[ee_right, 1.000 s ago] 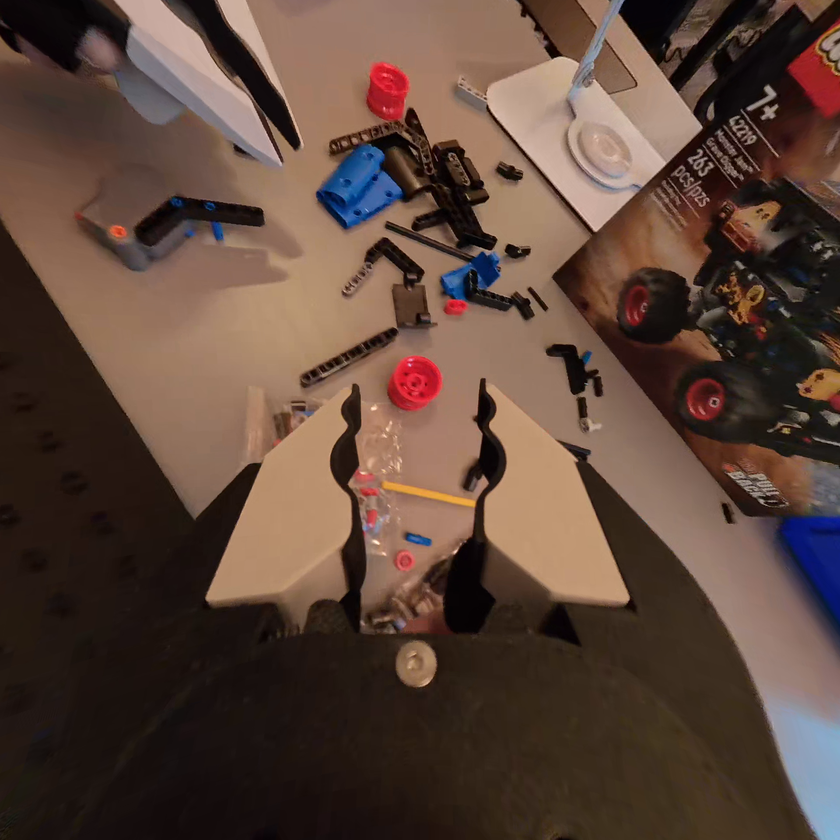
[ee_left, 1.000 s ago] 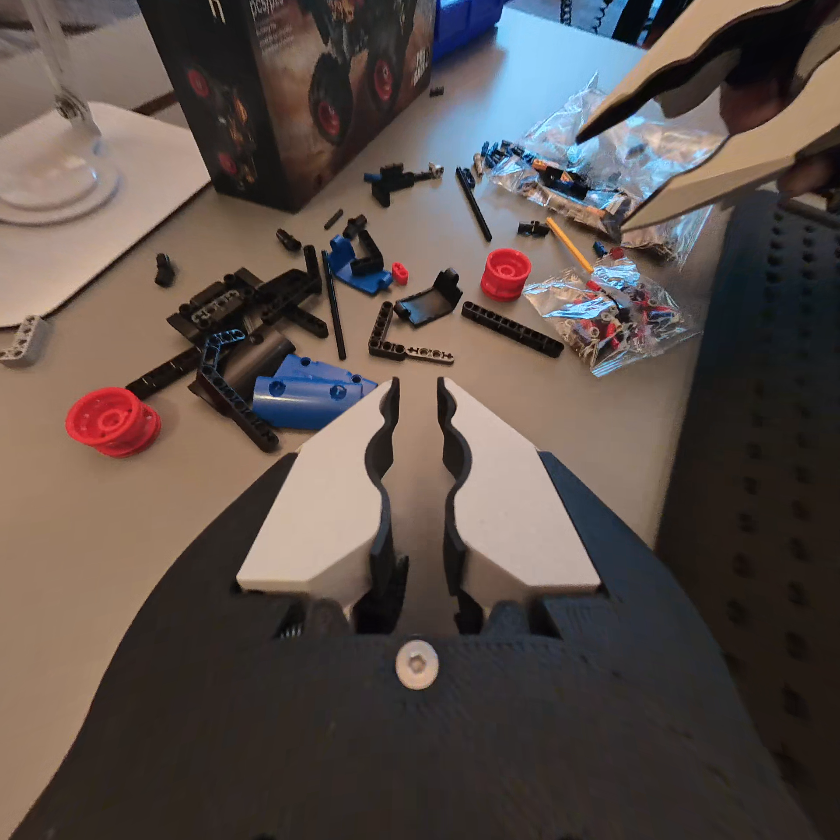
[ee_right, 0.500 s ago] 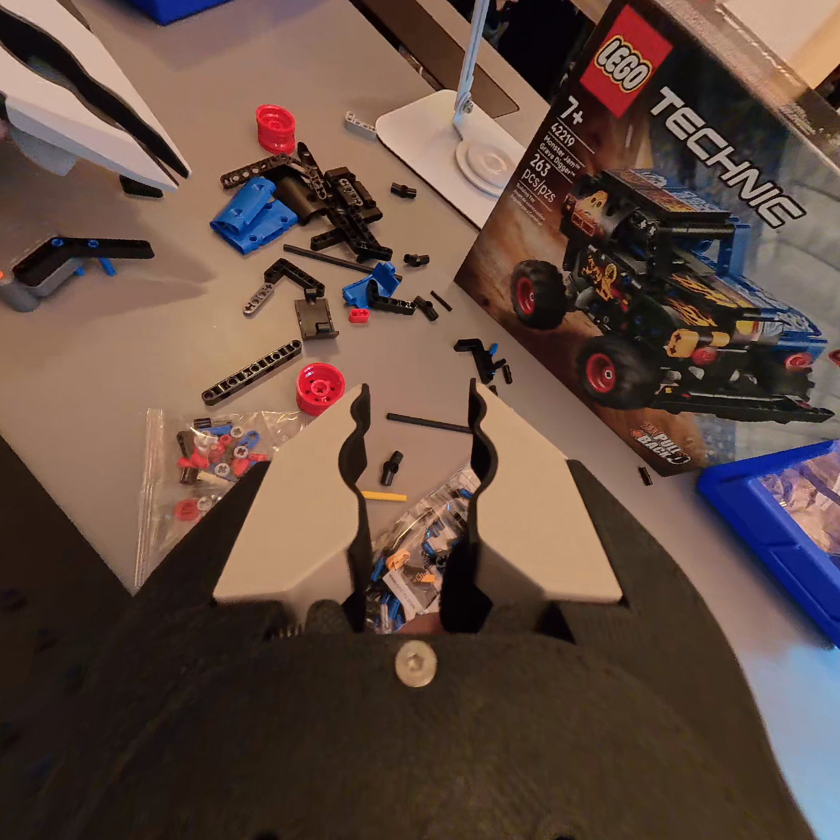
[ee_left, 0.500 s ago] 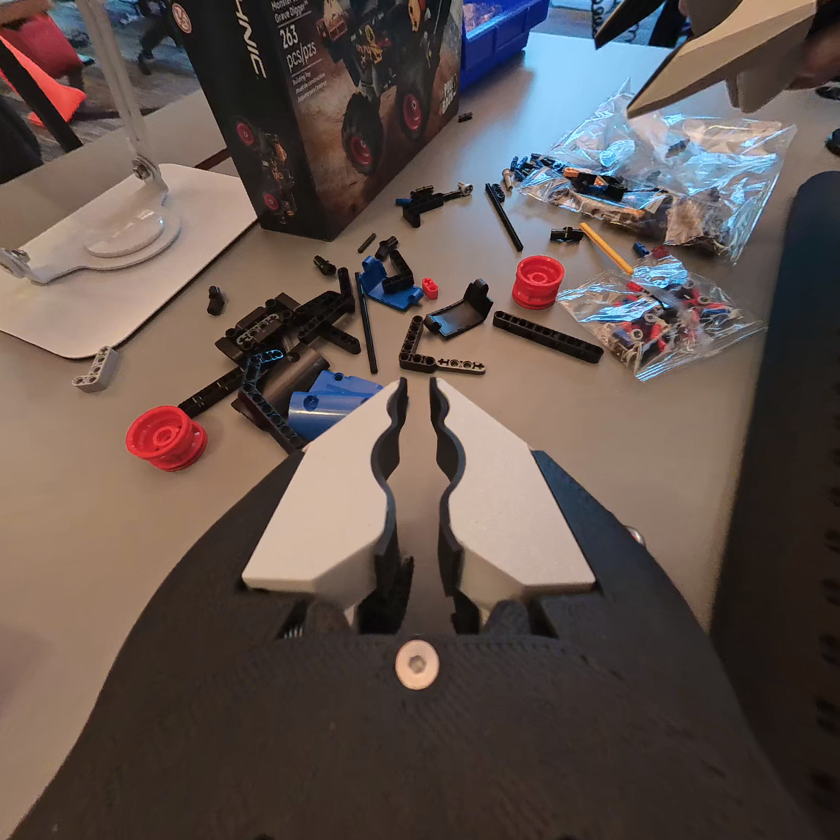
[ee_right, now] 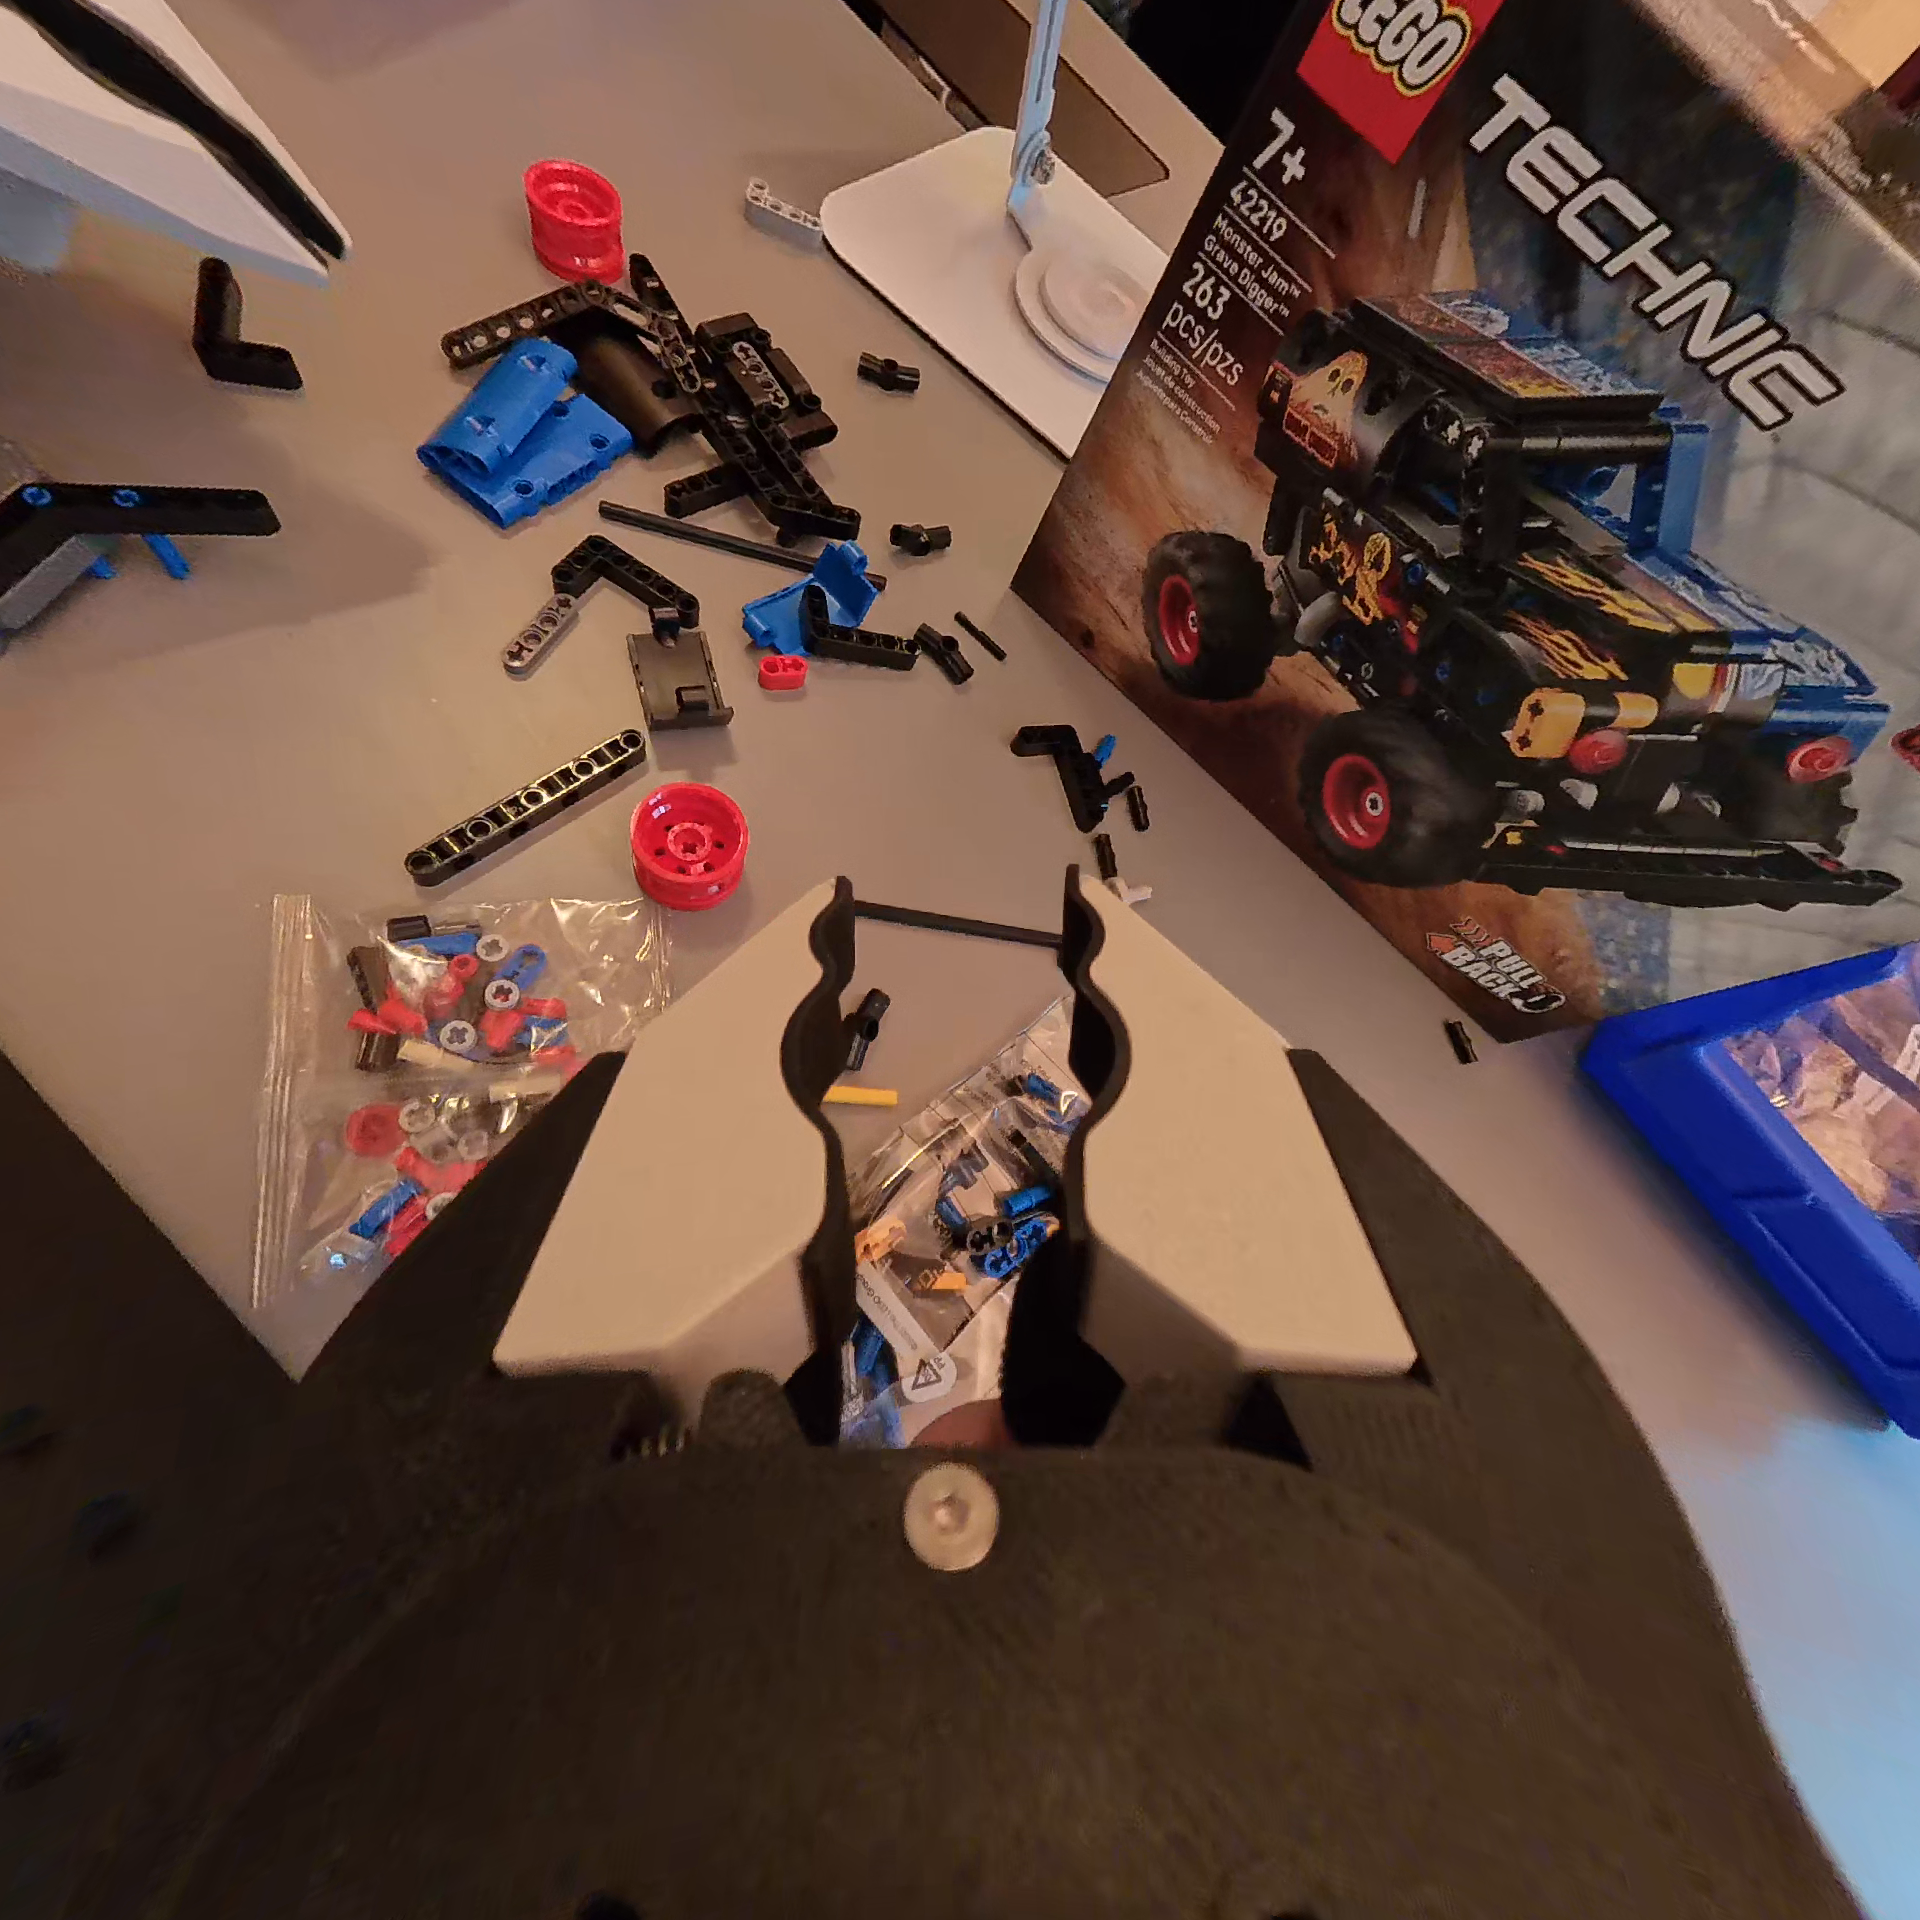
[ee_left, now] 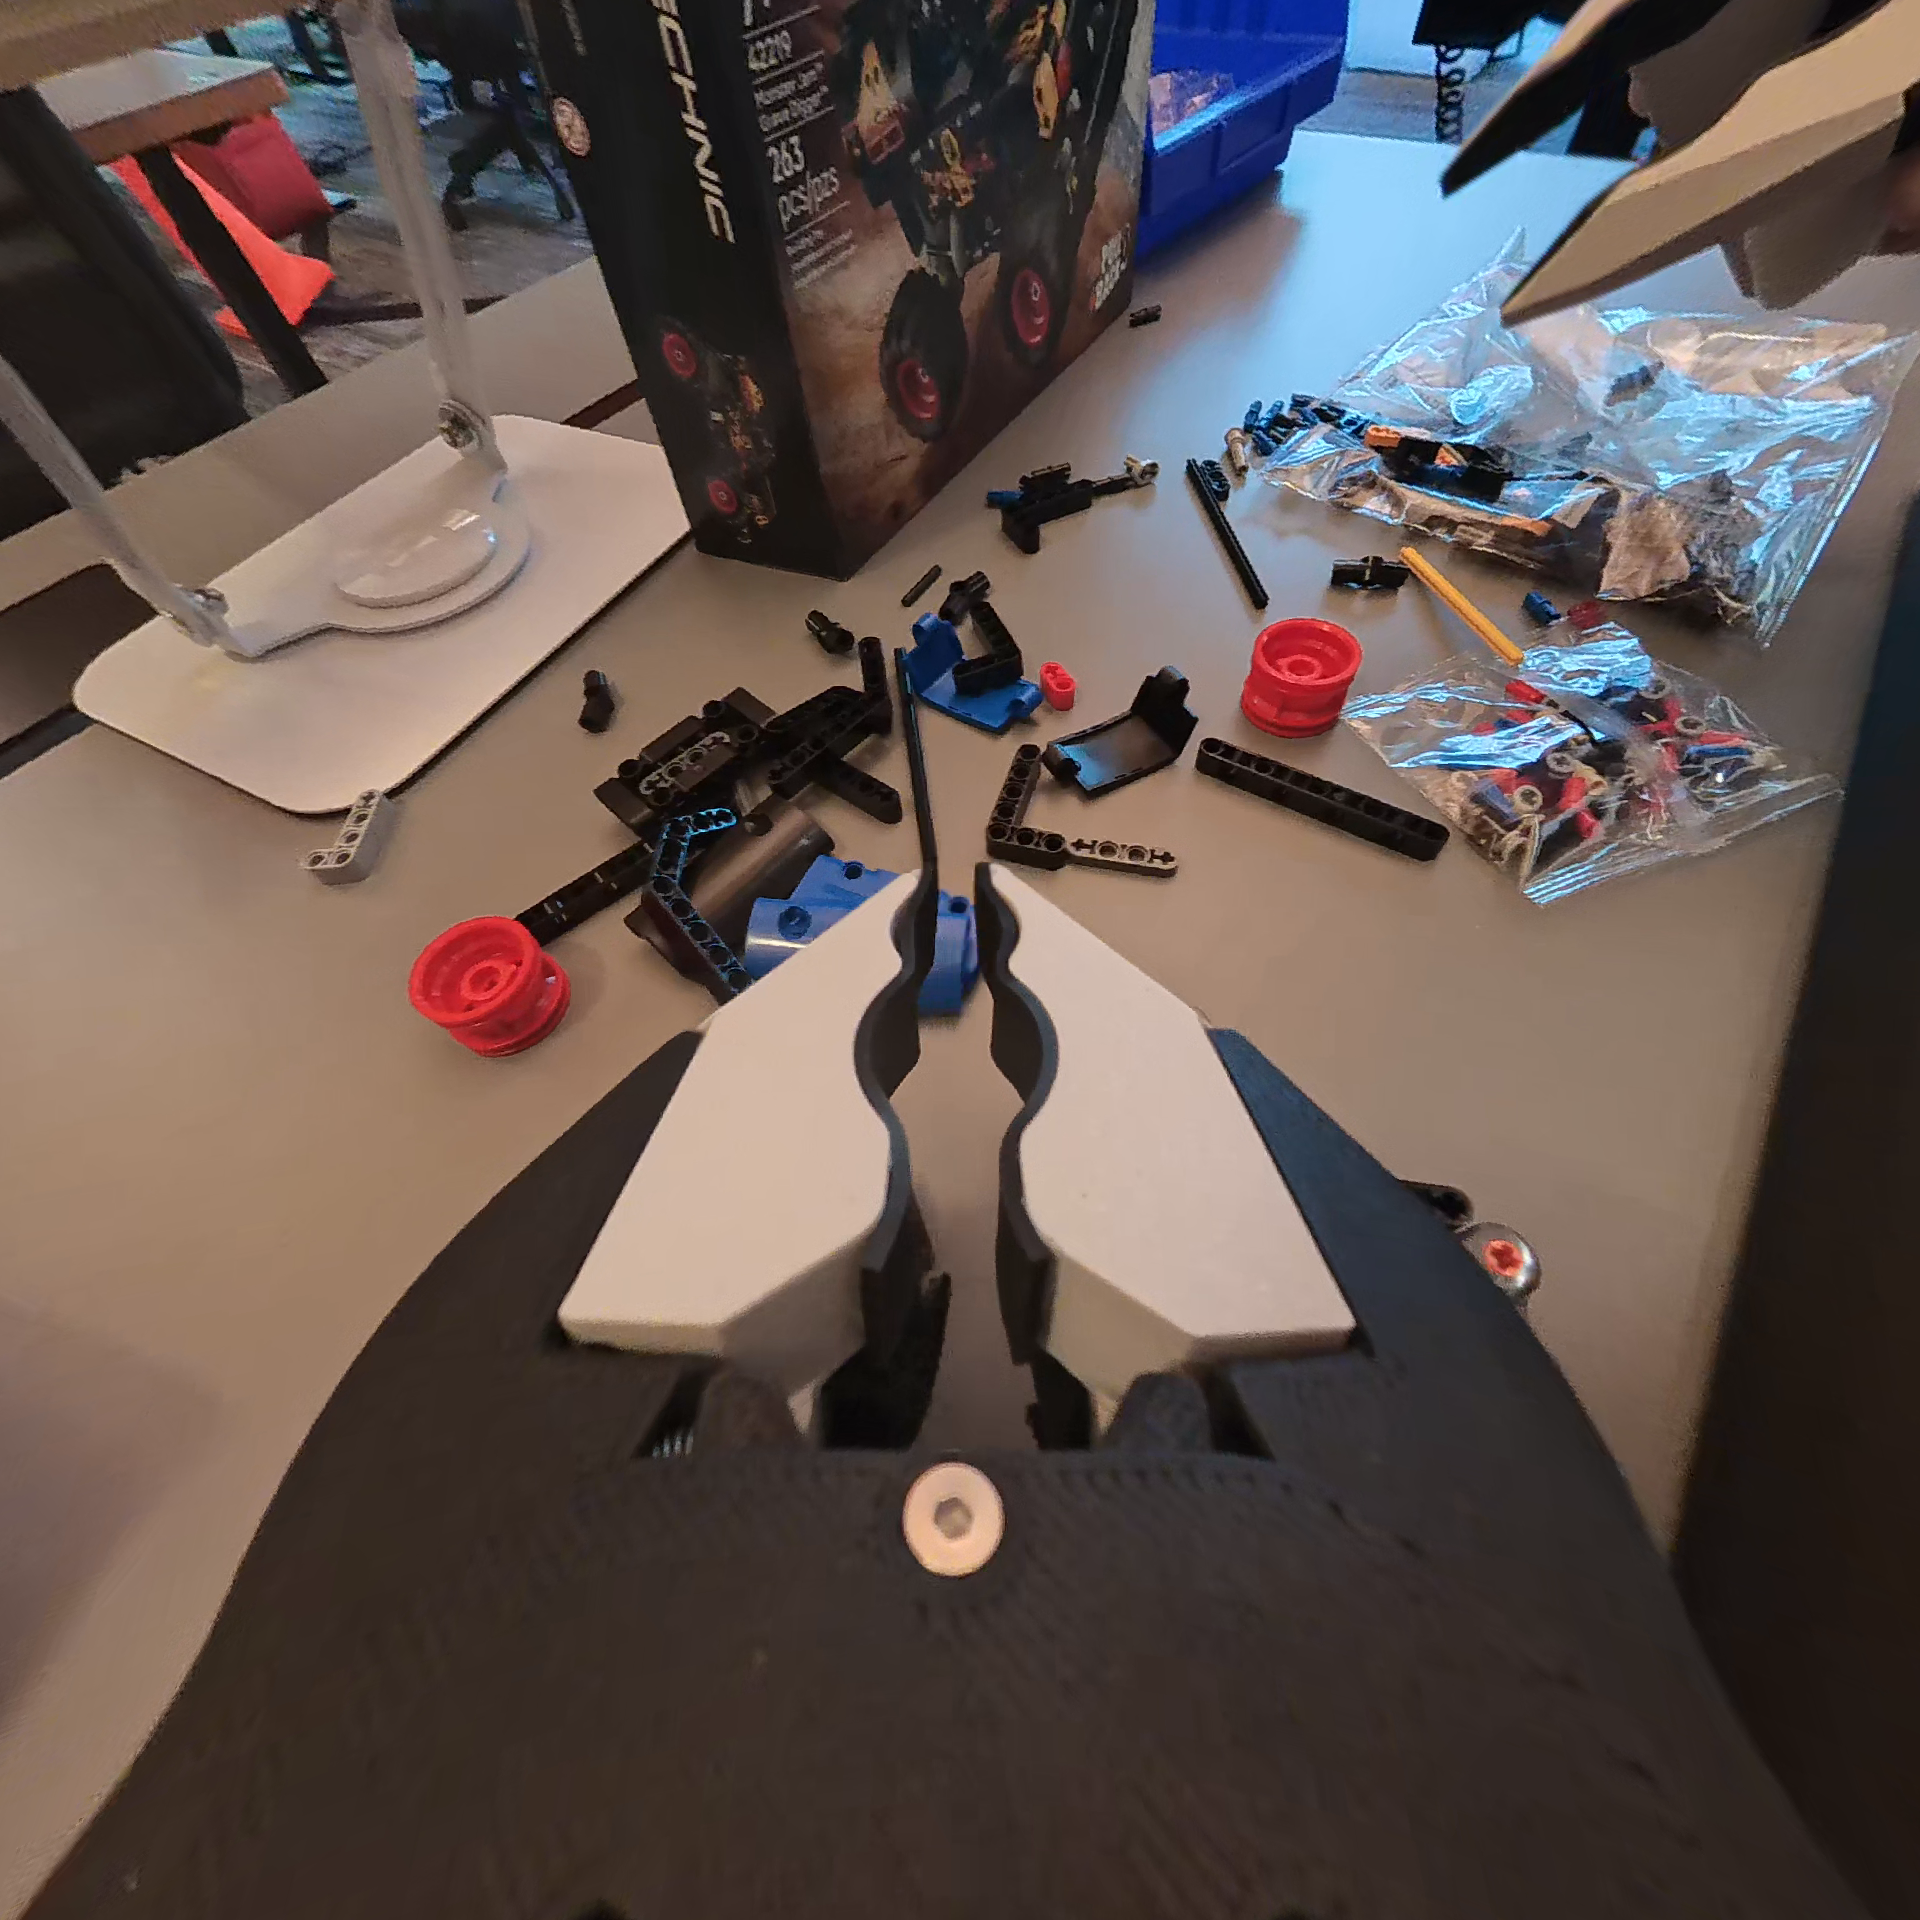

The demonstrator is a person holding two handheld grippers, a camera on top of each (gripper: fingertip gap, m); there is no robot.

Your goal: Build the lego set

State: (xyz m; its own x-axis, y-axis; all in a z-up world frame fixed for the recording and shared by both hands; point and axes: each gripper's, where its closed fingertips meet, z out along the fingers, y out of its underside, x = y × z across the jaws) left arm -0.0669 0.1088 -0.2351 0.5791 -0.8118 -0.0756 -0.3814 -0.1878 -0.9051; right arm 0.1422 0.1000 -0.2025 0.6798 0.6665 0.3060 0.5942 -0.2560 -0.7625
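The grey table carries the glossy cardboard lego box. The right gripper hangs moderately open, empty, above crinkled clear bags. The left gripper, narrowly parted, holds nothing over loose studded plastic pieces.

The set box bears printed branding and numbers

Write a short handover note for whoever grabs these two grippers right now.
Left gripper: nearly closed, empty, low over the blue panel.
Right gripper: open, empty, above the parts bags.
Loose beams, two red wheels and axles lie on the table before the box.
Done: one small grey and black subassembly by the table edge.
Left: nearly the whole build.
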